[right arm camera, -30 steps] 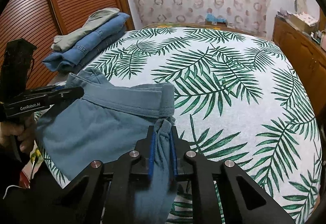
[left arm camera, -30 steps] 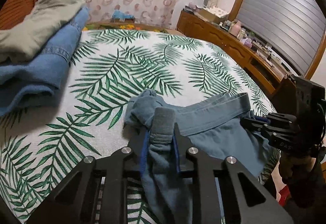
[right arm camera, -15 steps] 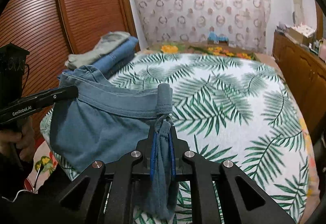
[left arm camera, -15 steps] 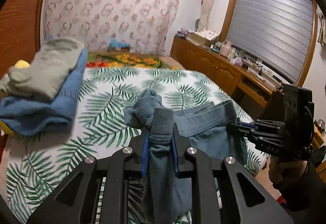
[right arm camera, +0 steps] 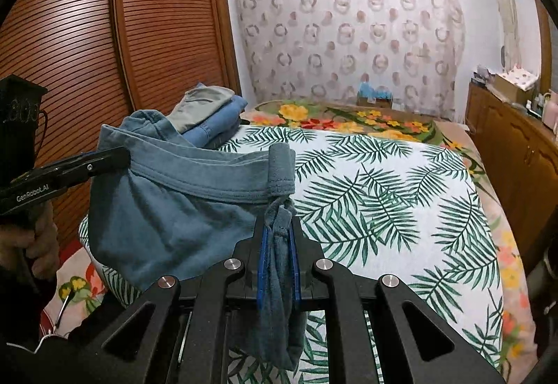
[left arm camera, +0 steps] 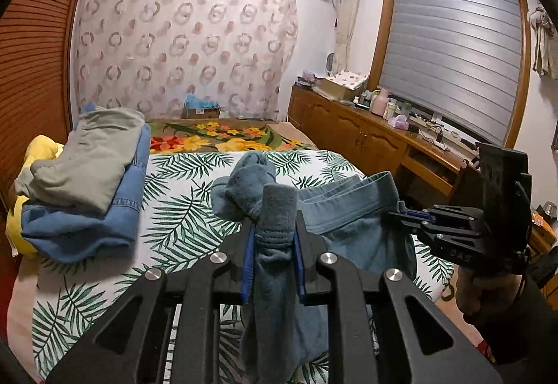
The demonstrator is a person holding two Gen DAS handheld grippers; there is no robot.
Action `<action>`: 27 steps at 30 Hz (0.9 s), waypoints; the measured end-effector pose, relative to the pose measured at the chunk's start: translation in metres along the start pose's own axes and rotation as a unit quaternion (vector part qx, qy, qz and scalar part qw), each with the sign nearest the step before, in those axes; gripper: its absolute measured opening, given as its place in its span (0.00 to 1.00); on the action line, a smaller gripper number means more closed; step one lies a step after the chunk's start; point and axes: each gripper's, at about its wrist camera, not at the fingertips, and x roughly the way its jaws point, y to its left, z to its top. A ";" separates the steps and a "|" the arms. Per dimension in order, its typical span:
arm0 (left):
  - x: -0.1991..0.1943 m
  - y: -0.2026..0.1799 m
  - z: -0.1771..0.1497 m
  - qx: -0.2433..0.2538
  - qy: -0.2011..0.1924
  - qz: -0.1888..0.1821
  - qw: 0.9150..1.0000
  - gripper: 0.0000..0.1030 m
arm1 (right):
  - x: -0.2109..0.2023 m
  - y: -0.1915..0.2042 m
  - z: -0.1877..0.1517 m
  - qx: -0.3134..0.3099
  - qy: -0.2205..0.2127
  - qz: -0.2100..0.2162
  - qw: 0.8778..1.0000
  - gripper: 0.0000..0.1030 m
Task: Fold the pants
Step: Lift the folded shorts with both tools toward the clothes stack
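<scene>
While clenched in both the left gripper (left arm camera: pixel 272 256) and right gripper (right arm camera: pixel 278 253), pants (right arm camera: pixel 167 209), legs cut off below.

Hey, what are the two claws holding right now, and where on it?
Both hold the blue pants by the waistband: the left claw pinches one end, the right claw the other, stretched above the bed.

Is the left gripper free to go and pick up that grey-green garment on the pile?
Probably not yet. The left gripper is shut on the blue pants, as is the right gripper. Nothing blocks the way to the grey-green garment; it must let go first.
</scene>
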 end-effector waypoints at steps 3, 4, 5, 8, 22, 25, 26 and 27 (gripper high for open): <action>-0.005 -0.001 0.001 0.003 -0.006 0.000 1.000 0.19 | -0.001 -0.001 0.003 -0.002 -0.004 0.000 1.000 0.11; -0.006 -0.002 0.003 0.005 -0.009 0.000 1.000 0.19 | -0.002 -0.001 0.003 -0.002 -0.005 0.001 1.000 0.11; -0.008 -0.003 0.004 0.006 -0.012 0.000 1.000 0.19 | -0.003 -0.001 0.005 -0.003 -0.007 0.001 1.000 0.11; -0.012 -0.004 0.008 0.010 -0.020 0.002 1.000 0.19 | -0.006 0.001 0.007 -0.008 -0.011 0.001 1.000 0.11; -0.005 0.011 0.016 0.012 -0.025 0.018 0.999 0.19 | 0.018 0.003 0.025 -0.041 -0.015 0.005 0.999 0.11; 0.000 0.019 0.016 0.007 -0.025 0.023 0.999 0.19 | 0.030 0.000 0.029 -0.045 -0.014 0.009 0.999 0.11; 0.001 0.023 0.015 0.003 -0.025 0.025 0.999 0.19 | 0.034 -0.001 0.030 -0.045 -0.013 0.010 0.999 0.11; 0.002 0.026 0.016 0.000 -0.025 0.027 0.999 0.19 | 0.038 -0.002 0.033 -0.046 -0.012 0.012 0.999 0.11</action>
